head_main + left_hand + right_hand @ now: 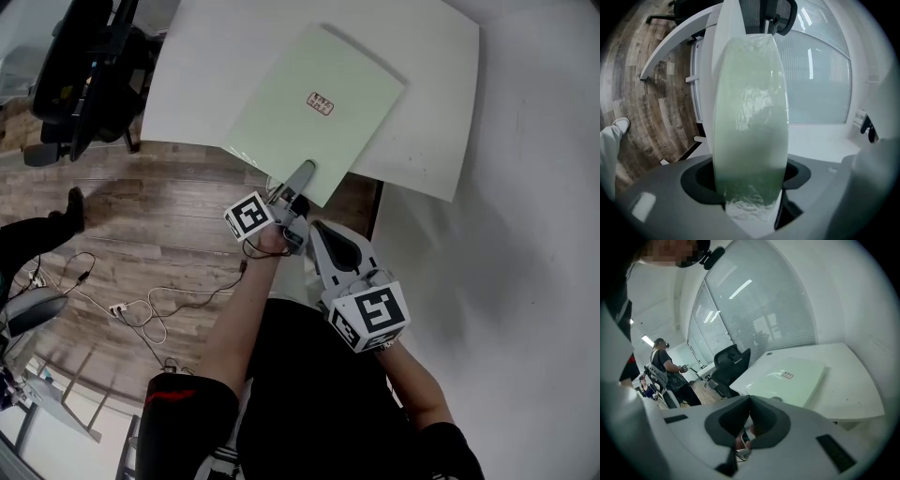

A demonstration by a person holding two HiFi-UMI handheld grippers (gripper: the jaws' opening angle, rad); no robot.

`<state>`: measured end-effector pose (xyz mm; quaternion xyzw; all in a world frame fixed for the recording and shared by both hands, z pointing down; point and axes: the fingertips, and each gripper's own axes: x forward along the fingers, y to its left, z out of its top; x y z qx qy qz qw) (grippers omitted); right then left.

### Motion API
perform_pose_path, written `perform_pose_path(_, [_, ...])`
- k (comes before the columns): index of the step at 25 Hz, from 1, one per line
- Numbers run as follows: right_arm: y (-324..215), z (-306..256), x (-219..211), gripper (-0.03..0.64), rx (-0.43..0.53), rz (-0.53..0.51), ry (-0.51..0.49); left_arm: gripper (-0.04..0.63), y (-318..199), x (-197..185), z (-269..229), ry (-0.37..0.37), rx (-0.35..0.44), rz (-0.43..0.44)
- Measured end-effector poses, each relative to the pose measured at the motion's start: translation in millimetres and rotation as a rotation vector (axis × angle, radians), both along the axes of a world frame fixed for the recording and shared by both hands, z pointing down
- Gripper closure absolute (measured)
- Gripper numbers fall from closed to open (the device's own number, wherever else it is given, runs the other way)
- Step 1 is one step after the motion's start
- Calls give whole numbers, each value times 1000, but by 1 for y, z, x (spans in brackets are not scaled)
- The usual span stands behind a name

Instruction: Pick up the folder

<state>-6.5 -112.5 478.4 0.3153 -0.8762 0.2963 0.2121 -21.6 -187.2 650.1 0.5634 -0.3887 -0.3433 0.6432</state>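
Observation:
A pale green folder (314,108) with a small red label lies on the white table (431,112), its near corner jutting past the table's edge. My left gripper (298,180) is shut on that near corner. In the left gripper view the folder (750,117) runs up from between the jaws and fills the middle. My right gripper (319,231) hangs back below the table's edge, close to the left one, shut with nothing in it. The right gripper view shows the closed jaws (749,403) and the folder (787,378) further off on the table.
A black office chair (84,66) stands at the table's left end. Cables (141,309) trail over the wooden floor. A second white surface (525,281) fills the right side. A person (670,371) stands far off in the room.

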Motion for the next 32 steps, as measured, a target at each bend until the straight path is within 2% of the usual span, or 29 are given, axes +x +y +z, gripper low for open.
perform_pose_path(4, [2,3,0,618,-22,4,-11,291,-2,2,-5,27,24,5])
perform_pose_path(9, [-1,-2,1,618,-16,15,-26,314,0,2,-11,7,26,31])
perform_pose_path(14, [-2,-7,7,618,-2,13,-30,319,6,4,-19,36,24,12])
perform_pose_path(22, [19,-28,13,618,23,-5,-43,321,46,4,-39,82,11,-47])
perform_pose_path(28, [44,-43,19,618,58,-25,-59,321,75,2,-61,53,33,-44])
perform_pose_path(32, [68,-67,29,618,90,-15,-82,321,101,10,-102,32,99,-7])
